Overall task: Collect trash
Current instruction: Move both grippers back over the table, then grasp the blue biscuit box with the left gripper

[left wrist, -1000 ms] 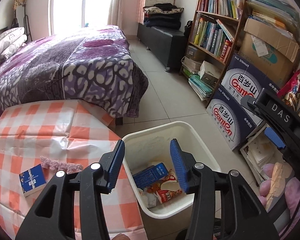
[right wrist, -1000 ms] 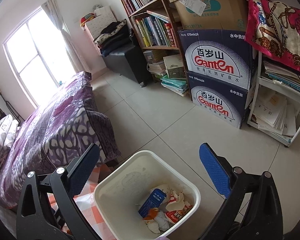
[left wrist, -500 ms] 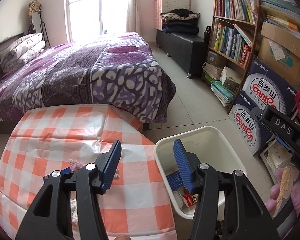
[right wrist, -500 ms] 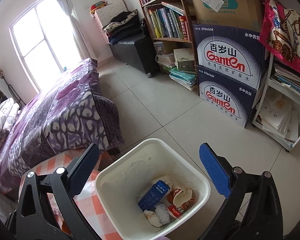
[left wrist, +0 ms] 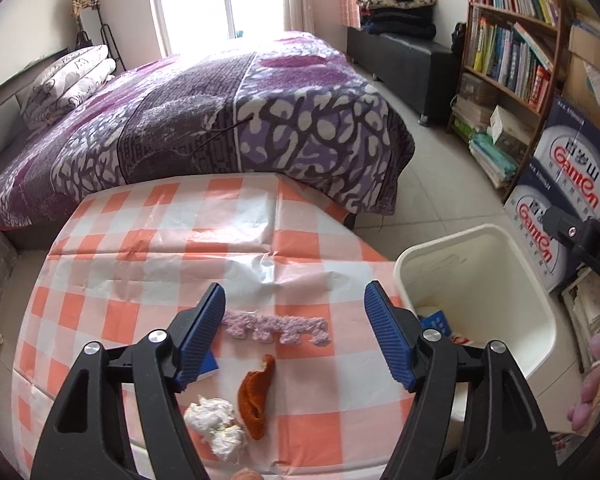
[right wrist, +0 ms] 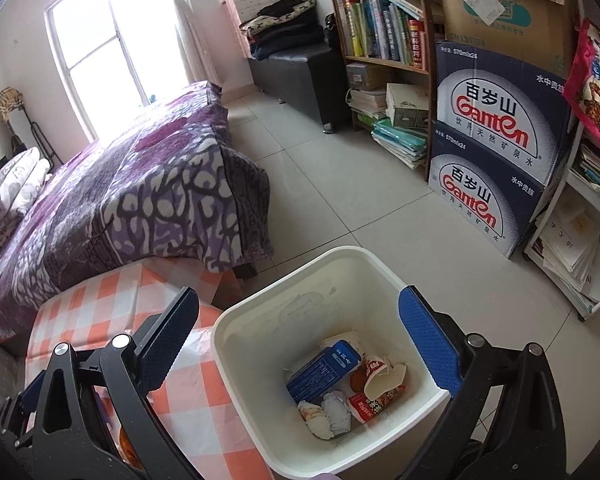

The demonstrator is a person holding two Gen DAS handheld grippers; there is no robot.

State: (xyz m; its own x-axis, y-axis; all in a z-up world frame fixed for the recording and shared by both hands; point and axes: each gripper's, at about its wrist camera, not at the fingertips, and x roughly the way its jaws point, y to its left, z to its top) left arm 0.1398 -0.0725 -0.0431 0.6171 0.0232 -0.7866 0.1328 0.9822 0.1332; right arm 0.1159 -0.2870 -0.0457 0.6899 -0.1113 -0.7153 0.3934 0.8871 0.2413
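Left gripper (left wrist: pixel 294 334): fingers spread wide, holding nothing, above the counter (left wrist: pixel 160 248), which wears a glossy, creased orange-and-white checked cover.

Loose trash on the counter, four items:
- one curled orange peel (left wrist: pixel 255 394), leathery, between the fingers;
- one crumpled white tissue wad (left wrist: pixel 216 426), touching the peel's left side;
- one fuzzy lilac strip (left wrist: pixel 278 328), notched along its lower edge, just beyond the peel;
- one blue carton (left wrist: pixel 206 362), mostly hidden behind the left finger; only a corner shows.

Right gripper (right wrist: pixel 300 340): fingers wide apart and empty, over the white plastic bin (right wrist: pixel 284 276). The bin is square with rounded corners, standing on the tiled floor against the counter's right edge.

Contents, seen in the right wrist view:
- one blue box (right wrist: pixel 324 370), leaning;
- one torn red-and-white wrapper (right wrist: pixel 374 394);
- two crumpled tissues (right wrist: pixel 328 414), side by side;
- pale paper behind the box, shape unclear.

In the left wrist view the bin's contents are largely blocked by the right finger.

Two stacked Ganten water cartons (right wrist: pixel 496 148) stand beside a bookshelf (right wrist: pixel 380 24). The bed (left wrist: pixel 220 112) carries a purple patterned blanket.
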